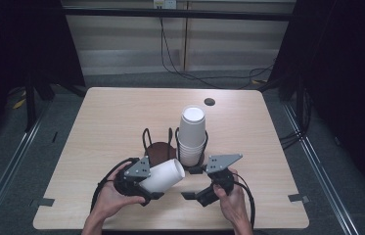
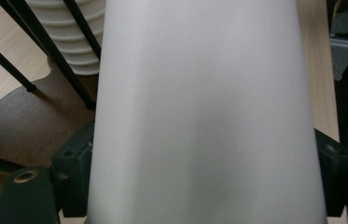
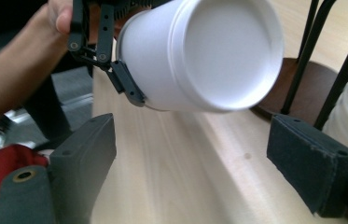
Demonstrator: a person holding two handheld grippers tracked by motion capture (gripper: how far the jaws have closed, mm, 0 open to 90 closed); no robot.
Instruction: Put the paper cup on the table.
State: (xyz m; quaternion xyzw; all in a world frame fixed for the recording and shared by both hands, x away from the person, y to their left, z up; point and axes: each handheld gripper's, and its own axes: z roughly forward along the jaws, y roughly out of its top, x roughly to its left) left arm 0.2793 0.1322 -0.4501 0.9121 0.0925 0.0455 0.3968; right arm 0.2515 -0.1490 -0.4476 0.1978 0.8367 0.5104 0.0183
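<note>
The bench (image 1: 121, 117) carries a wire rack (image 1: 156, 147) with a dark round base, and a stack of white cups (image 1: 191, 134) stands upright in its right ring. Low at the front, the left gripper (image 1: 147, 188) is turned on its side, its fingers (image 2: 71, 175) clamped around a white cup (image 1: 164, 176) held above the bench just in front of the rack, mouth toward the right gripper (image 1: 193, 183). That gripper points left at the cup's rim, fingers (image 3: 85, 154) spread apart and empty.

Cup stack (image 1: 192, 134) in wire rack (image 1: 175, 147) at table (image 1: 102, 122) centre, single cup (image 1: 164, 175) in front, between left hand-held gripper (image 1: 147, 188) and right hand-held gripper (image 1: 193, 182).
</note>
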